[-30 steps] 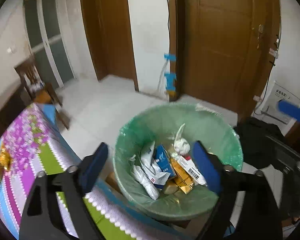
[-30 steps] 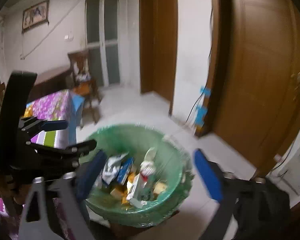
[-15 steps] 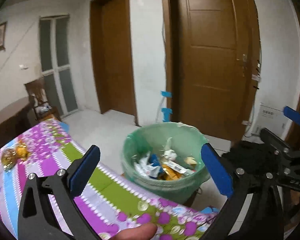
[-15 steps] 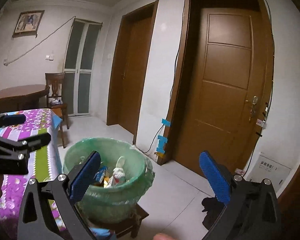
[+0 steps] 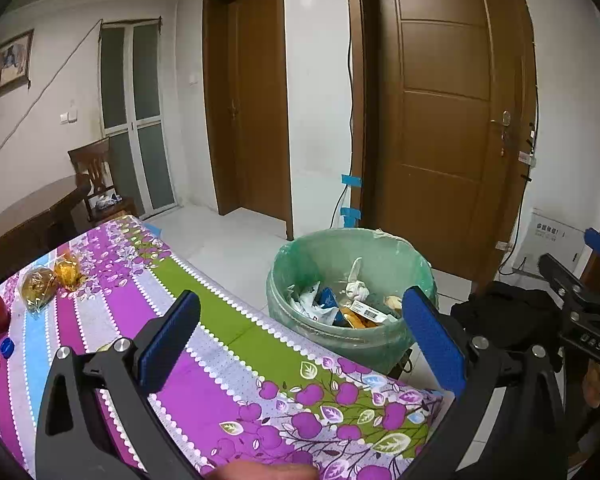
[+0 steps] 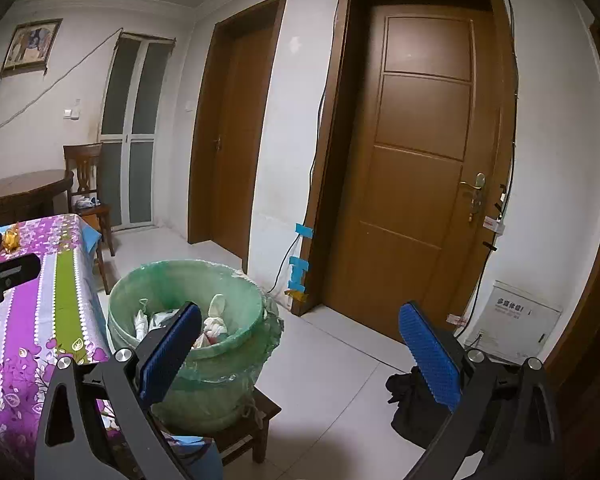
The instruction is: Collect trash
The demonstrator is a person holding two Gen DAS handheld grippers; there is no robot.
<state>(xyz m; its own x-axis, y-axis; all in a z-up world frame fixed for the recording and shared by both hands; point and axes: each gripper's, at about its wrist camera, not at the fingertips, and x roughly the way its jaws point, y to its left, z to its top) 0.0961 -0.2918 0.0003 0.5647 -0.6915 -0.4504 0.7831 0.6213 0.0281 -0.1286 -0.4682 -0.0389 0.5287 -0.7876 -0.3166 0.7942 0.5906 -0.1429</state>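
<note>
Right wrist: stool [image 6: 256, 420] under bin [image 6: 220, 368].

left gripper [image 5: 300, 344] jaws wide (empty), right gripper [image 6: 300, 356] likewise

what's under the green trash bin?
The green trash bin stands on a low dark wooden stool, seen in the right wrist view. The floor under the stool is shadowed and partly hidden by the right gripper.

Both grippers [image 5: 300, 336] back from the bin [image 5: 352, 280], seemingly.
</note>
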